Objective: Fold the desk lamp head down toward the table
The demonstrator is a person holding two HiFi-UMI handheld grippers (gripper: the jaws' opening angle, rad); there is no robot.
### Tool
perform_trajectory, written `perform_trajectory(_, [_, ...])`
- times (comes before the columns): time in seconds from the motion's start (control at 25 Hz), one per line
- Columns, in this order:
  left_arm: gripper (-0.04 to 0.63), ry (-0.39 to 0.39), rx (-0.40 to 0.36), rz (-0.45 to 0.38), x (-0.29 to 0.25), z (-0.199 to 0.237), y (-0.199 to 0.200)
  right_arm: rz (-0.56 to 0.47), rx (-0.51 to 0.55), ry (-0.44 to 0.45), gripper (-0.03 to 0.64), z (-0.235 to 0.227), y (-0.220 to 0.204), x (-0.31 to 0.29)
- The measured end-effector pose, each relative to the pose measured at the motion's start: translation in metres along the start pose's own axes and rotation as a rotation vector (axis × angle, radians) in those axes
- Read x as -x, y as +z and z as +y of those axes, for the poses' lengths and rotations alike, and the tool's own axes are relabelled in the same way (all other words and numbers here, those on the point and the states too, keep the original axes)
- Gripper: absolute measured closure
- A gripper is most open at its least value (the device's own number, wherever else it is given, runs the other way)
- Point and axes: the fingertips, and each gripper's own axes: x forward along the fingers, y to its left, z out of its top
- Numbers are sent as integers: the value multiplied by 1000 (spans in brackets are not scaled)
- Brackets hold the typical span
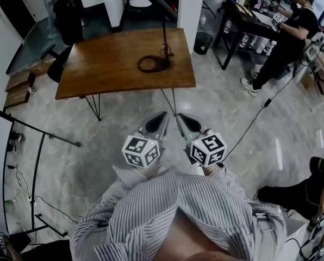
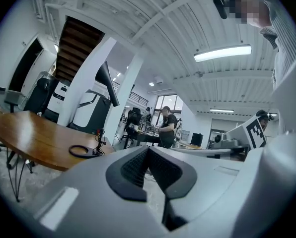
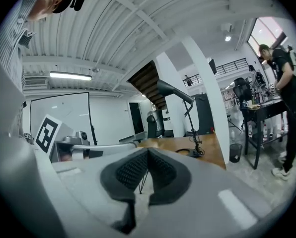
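A black desk lamp (image 1: 164, 42) stands near the right end of a brown wooden table (image 1: 107, 64), its arm upright and its long head (image 3: 174, 90) raised and slanting. A black cable loop (image 1: 150, 64) lies by its base. Both grippers are held close to my chest, well short of the table. My left gripper (image 1: 163, 117) is shut with nothing between its pads, and so is my right gripper (image 1: 180, 117). In the left gripper view the lamp head (image 2: 107, 83) rises above the table's edge.
The table rests on thin hairpin legs (image 1: 95, 106) on a grey marble floor. A black bin (image 1: 203, 42) stands at its far right corner. One person (image 1: 290, 37) sits at a dark desk to the right. A black stand (image 1: 39, 145) and cables occupy the left floor.
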Motion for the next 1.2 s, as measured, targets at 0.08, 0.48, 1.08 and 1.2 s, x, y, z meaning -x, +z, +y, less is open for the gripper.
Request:
perform_trajectory(0.08, [592,0,6,-4,-1,-1,0,-16,-4,7,617,-1,2,2])
perform_trajectory(0.48, [592,-3,81,-33,-15,6,-7,-100,-34,-10,615,-24,7,-2])
perform_trajectory(1.08, [592,-20,99,3,-115,122,12,-96,44,-57,615,-110,35,-126])
perform_trajectory(1.2, [592,-38,91,3,-144,155,36,-94,58,-75,615,-133,57,-167])
